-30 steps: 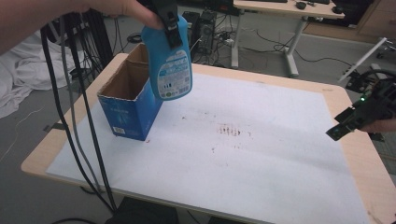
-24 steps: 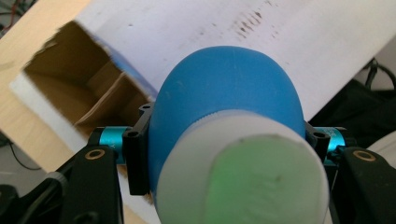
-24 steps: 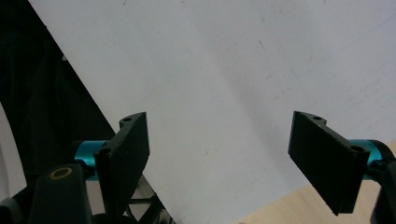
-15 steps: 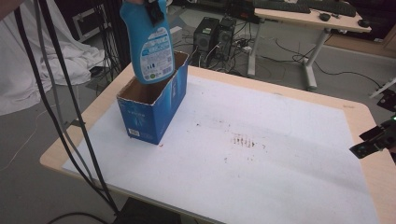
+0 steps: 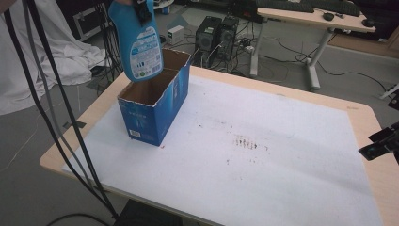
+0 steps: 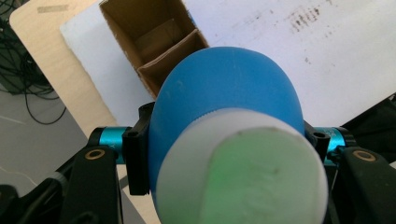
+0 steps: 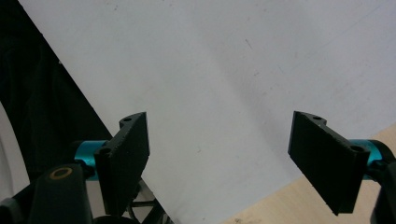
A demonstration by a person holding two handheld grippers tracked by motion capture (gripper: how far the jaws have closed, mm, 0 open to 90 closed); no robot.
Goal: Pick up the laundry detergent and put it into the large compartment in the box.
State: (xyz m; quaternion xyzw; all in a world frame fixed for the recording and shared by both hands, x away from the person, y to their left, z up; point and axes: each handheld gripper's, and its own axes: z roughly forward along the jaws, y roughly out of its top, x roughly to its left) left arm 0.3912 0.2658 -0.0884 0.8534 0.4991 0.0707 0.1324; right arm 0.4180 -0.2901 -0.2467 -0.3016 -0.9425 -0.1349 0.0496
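1. Left gripper (image 6: 224, 144): jaws clamped on either side of a blue bottle (image 6: 224, 98), gripping it near the top; in the left gripper view the bottle's white cap (image 6: 243, 172) sits nearest the camera, blue body running away from it.
2. Straight past the bottle from that claw, lower down: an open-topped blue cardboard box (image 6: 149, 42), brown inside, with a cardboard divider across it.
3. High view: bottle (image 5: 137, 40) hangs upright in the air, its base just above the near open end of the box (image 5: 155, 106); can't tell if the base touches the rim. The claw holding it is at the top edge, mostly cut off.
4. The box stands on a white sheet (image 5: 244, 165) covering most of a light wood table (image 5: 364, 117); the box is at the sheet's far-left part, well apart from the right claw.
5. Right gripper (image 7: 219, 158): jaws spread wide, nothing between them.
6. Under and beyond that claw: bare white sheet (image 7: 210, 70), a wood table corner (image 7: 280, 205) at bottom right, dark area off the sheet's edge at left.
7. High view: right gripper (image 5: 382, 143) at the table's right edge, partly cut off by the frame.
8. Small dark stains (image 5: 247, 142) on the sheet's middle, between the two claws.
9. Beyond the table: floor with cables, computer towers (image 5: 219, 33), another desk (image 5: 301, 14).
10. Black cables (image 5: 51, 117) hang down the left side.
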